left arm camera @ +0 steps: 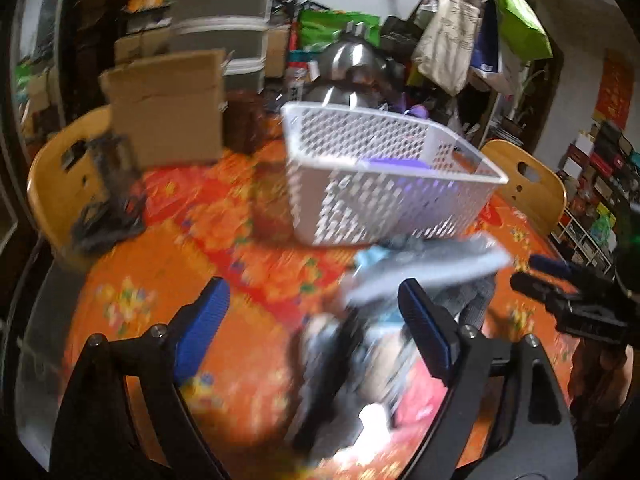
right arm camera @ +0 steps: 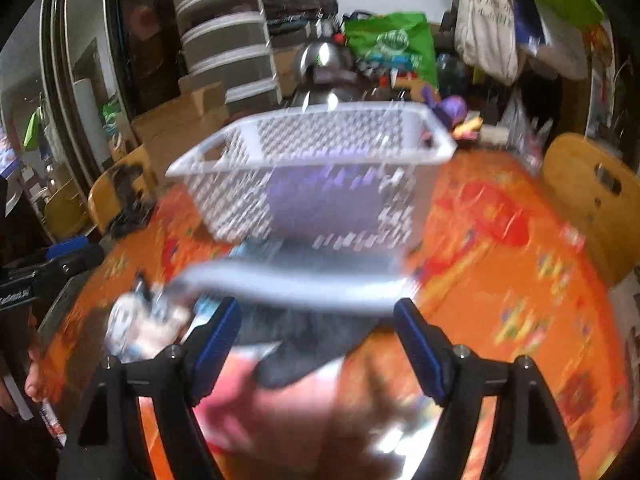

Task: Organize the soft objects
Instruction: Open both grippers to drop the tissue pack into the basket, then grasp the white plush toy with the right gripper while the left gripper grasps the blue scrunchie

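A white perforated basket (left arm camera: 380, 184) stands on the orange floral tablecloth (left arm camera: 168, 304), with something purple (left arm camera: 400, 162) inside. In front of it lies a blurred pile of soft cloths (left arm camera: 432, 268) in grey, light blue, dark and pink. My left gripper (left arm camera: 312, 286) is open above the pile's left side, nothing between its blue pads. My right gripper (left arm camera: 560, 280) shows at the right edge. In the right wrist view the right gripper (right arm camera: 316, 304) is open over a grey cloth (right arm camera: 288, 284) and a dark one (right arm camera: 304, 344), in front of the basket (right arm camera: 312, 172). The left gripper (right arm camera: 60, 256) is at the left.
A cardboard box (left arm camera: 168, 108) and stacked plastic drawers (left arm camera: 224, 20) stand behind the table at the left. Wooden chairs (left arm camera: 68, 184) (left arm camera: 524, 184) flank it, and a dark object (left arm camera: 108, 216) lies by the left one. Hanging bags (left arm camera: 452, 28) fill the back. A person's hand (right arm camera: 36, 376) is low left.
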Available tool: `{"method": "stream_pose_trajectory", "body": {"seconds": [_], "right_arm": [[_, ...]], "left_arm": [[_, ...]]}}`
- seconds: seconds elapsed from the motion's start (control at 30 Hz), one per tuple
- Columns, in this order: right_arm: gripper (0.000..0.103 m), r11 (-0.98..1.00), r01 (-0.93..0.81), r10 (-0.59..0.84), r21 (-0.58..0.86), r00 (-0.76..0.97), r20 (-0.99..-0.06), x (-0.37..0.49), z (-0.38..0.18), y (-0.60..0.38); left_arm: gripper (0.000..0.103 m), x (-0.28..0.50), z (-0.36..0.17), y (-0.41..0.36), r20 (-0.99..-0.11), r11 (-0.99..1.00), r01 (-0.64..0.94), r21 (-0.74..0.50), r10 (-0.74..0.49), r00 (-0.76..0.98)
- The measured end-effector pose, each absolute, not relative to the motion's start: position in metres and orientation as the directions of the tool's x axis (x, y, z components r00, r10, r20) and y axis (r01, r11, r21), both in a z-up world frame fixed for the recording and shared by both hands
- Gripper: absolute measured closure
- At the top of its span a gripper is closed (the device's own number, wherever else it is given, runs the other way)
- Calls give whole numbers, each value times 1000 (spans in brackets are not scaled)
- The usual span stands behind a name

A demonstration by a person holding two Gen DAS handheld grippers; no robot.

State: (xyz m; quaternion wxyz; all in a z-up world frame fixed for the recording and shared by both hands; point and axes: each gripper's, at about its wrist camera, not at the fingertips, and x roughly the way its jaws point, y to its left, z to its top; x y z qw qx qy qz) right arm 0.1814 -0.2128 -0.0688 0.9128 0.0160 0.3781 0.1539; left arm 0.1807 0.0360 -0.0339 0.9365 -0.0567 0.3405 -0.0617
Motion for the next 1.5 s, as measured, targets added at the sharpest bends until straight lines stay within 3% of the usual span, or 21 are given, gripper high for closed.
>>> {"method": "stream_pose_trajectory", "body": {"seconds": [0.43, 0.8, 1.0, 1.1, 1.13, 1.17, 1.5], "right_arm": [[29, 877, -465, 414, 117, 610, -676, 137, -98, -118], [55, 824, -551, 467, 133, 527, -710, 146, -115, -90], [74, 804, -579, 479, 134, 498, -723, 147, -117, -83], [88, 801, -585, 478, 126, 498, -724, 146, -117, -83], [92, 800, -587, 478, 125, 498, -724, 146, -117, -83], [92, 797, -592, 480, 122, 497, -723, 145, -117, -82], [94, 801, -588, 486, 114, 528, -696, 135, -111, -92]], "left_arm": [[18, 115, -106, 77, -697, 983, 30, -182, -151, 701], [21, 112, -126, 63, -723, 977, 106, -184, -208, 659], [36, 113, -129, 49, -737, 976, 151, -156, -217, 640], [54, 115, -131, 44, -747, 975, 165, -149, -221, 627], [66, 115, -132, 44, -745, 972, 173, -161, -235, 625], [68, 115, -132, 45, -743, 969, 179, -173, -248, 621], [72, 110, -130, 43, -722, 957, 203, -207, -289, 629]]}}
